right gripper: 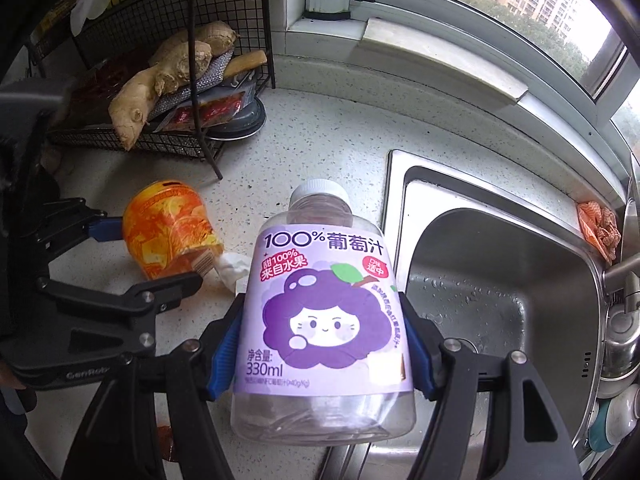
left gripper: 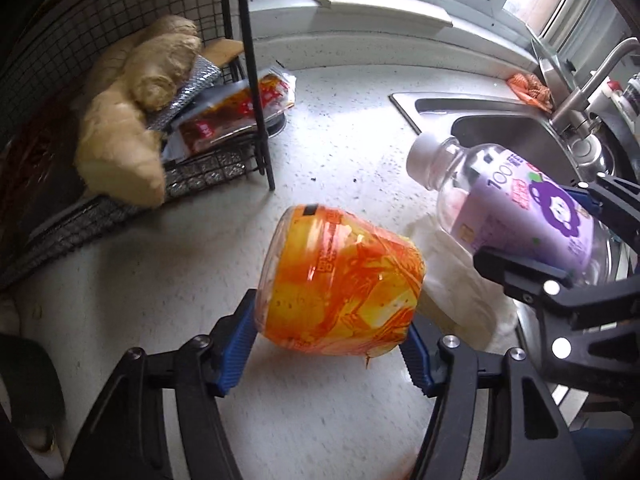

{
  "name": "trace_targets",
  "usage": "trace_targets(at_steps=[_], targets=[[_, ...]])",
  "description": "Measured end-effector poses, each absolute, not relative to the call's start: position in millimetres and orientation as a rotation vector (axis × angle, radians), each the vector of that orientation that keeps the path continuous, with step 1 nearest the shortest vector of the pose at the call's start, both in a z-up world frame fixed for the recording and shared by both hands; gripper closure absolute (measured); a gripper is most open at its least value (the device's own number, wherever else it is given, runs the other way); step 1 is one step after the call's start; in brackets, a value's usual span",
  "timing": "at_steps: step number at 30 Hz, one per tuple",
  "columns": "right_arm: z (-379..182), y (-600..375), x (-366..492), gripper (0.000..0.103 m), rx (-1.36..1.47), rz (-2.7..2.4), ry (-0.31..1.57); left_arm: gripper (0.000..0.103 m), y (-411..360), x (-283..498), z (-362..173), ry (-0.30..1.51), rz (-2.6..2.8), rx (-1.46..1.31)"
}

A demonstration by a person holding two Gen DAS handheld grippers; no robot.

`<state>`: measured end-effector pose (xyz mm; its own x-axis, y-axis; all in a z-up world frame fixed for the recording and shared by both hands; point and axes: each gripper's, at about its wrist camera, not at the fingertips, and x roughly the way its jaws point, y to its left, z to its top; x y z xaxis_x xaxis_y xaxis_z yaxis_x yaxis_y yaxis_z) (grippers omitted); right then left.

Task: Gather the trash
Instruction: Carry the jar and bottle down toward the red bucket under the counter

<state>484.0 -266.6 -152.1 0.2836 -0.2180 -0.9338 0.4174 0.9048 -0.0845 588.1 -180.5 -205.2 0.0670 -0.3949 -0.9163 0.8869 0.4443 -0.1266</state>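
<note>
My left gripper (left gripper: 332, 344) is shut on an orange and yellow plastic cup (left gripper: 340, 280), held tilted above the white counter (left gripper: 340, 128). The cup also shows in the right wrist view (right gripper: 168, 232) with the left gripper (right gripper: 148, 252) around it. My right gripper (right gripper: 324, 344) is shut on an empty clear grape juice bottle (right gripper: 324, 320) with a purple label and white cap, held beside the sink (right gripper: 500, 280). The bottle shows at the right of the left wrist view (left gripper: 512, 208). A crumpled white tissue (right gripper: 234, 268) lies on the counter between cup and bottle.
A black wire rack (right gripper: 160, 40) at the back left holds ginger roots (right gripper: 160, 76) and red sauce packets (right gripper: 204, 112). A steel sink with a faucet (left gripper: 592, 80) lies at the right, with an orange cloth (right gripper: 600, 228) on its rim. The window sill runs behind.
</note>
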Motion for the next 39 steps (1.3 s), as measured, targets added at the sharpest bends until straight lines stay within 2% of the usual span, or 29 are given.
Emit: trace_targets(at_steps=[20,29,39], targets=[[-90.8,-219.0,432.0,0.036,0.111,-0.285,1.09,0.041,-85.5,519.1,-118.4,1.038,-0.86,0.414],[-60.5,-191.5,362.2,0.036,0.071,-0.155,1.01,0.041,-49.8,424.6,-93.4,1.001,-0.734,0.363],[-56.4,-174.0,255.4,0.036,0.011,0.021,0.958,0.041,-17.5,283.5,-96.1,1.002,-0.546,0.302]])
